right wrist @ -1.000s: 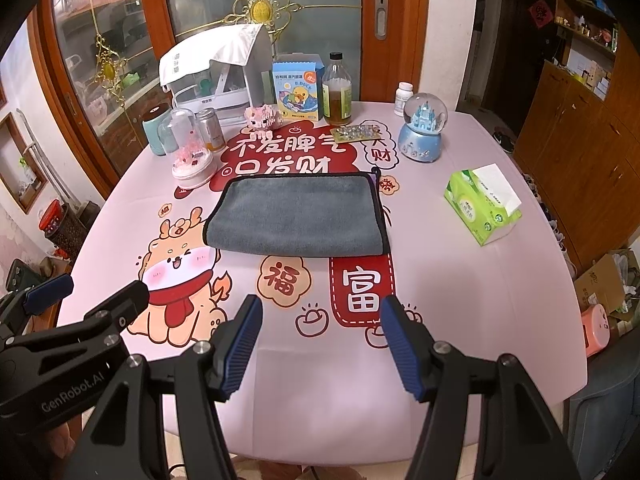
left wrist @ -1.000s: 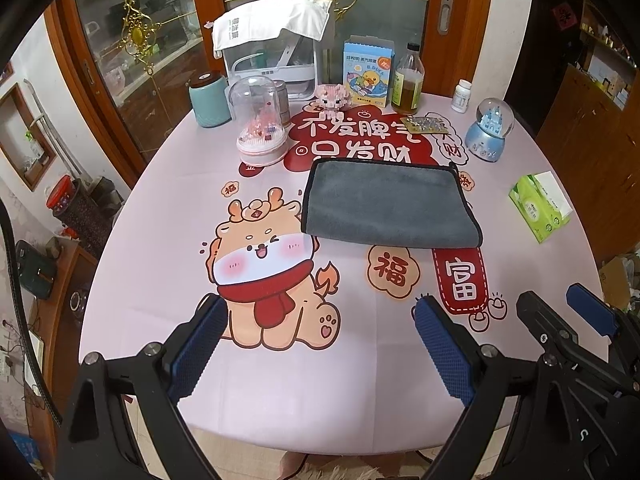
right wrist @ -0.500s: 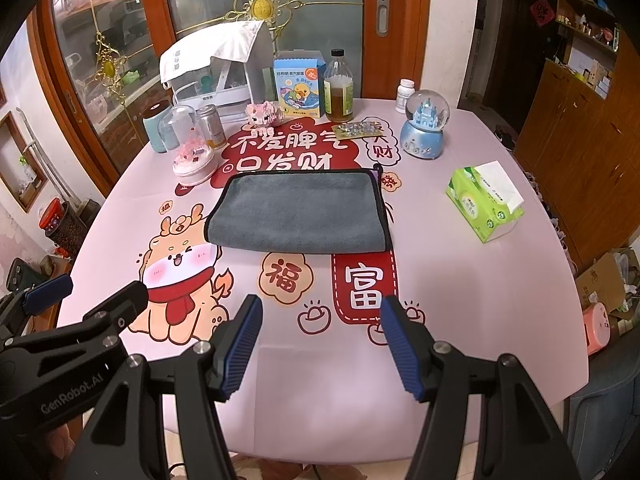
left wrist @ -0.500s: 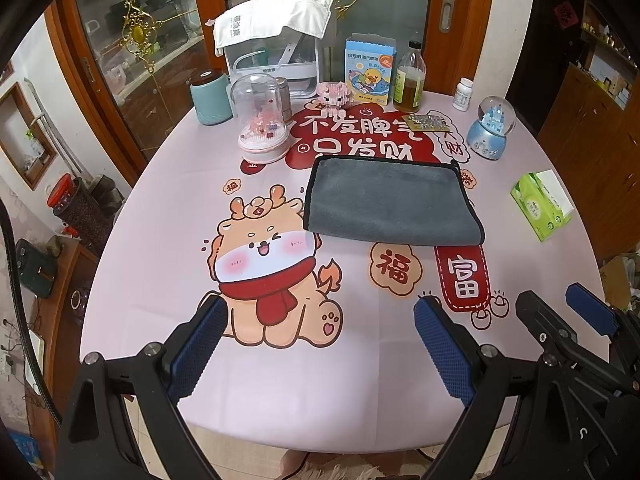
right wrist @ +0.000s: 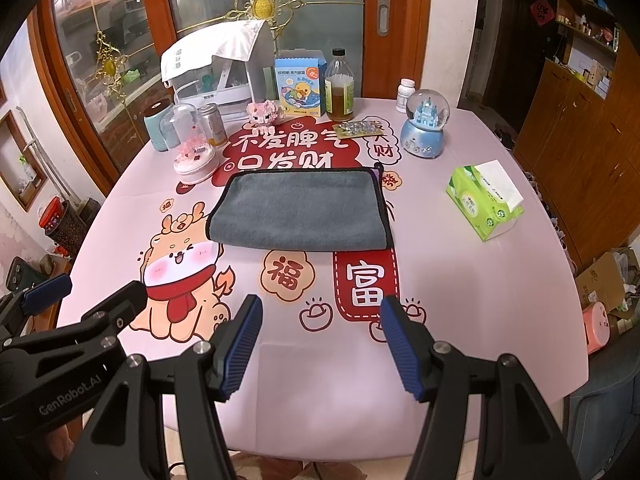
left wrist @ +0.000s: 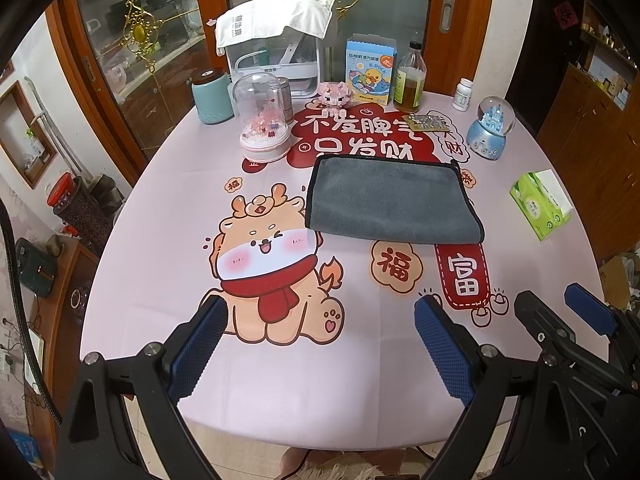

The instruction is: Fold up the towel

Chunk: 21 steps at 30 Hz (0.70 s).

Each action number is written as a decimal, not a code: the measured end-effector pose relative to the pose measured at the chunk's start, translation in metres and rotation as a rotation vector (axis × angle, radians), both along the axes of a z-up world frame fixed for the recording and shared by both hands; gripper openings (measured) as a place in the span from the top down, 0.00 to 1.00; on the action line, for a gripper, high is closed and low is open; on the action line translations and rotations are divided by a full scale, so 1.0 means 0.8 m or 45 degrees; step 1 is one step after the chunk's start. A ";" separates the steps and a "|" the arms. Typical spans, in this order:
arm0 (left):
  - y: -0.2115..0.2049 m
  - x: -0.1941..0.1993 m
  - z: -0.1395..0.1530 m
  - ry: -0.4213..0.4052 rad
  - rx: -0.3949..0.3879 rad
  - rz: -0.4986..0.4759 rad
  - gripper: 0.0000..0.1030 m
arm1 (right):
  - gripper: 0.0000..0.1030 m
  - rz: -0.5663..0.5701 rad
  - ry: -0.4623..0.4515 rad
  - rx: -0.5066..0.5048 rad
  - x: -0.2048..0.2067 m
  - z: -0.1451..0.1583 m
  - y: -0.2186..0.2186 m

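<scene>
One round table (left wrist: 132,240), covered in a pink cartoon cloth, fills the room's middle. Toward its far edge lies the grey towel (left wrist: 390,200), flat and apparently already doubled over once, its rounded fold facing the near edge. Both grippers hover over the near edge, well apart from the towel: the left gripper (left wrist: 318,350) and the right gripper (right wrist: 320,346) each have their blue fingers spread wide and hold nothing. I judge another fold is about to begin; each gripper would need to reach a towel corner. Close by the towel stand a domed ornament (left wrist: 264,128) at its far left corner and a snow globe (left wrist: 490,128) beyond its right; a green tissue box (left wrist: 540,204) sits at the right edge.
</scene>
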<state>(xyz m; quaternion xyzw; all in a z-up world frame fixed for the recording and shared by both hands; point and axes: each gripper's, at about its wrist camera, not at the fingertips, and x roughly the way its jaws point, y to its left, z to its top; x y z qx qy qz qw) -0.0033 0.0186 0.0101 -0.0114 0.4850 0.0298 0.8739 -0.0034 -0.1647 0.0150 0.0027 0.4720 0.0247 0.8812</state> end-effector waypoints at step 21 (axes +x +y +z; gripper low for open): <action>0.003 -0.005 -0.001 0.004 0.000 -0.007 0.09 | 0.40 -0.005 0.005 -0.002 -0.007 0.000 0.001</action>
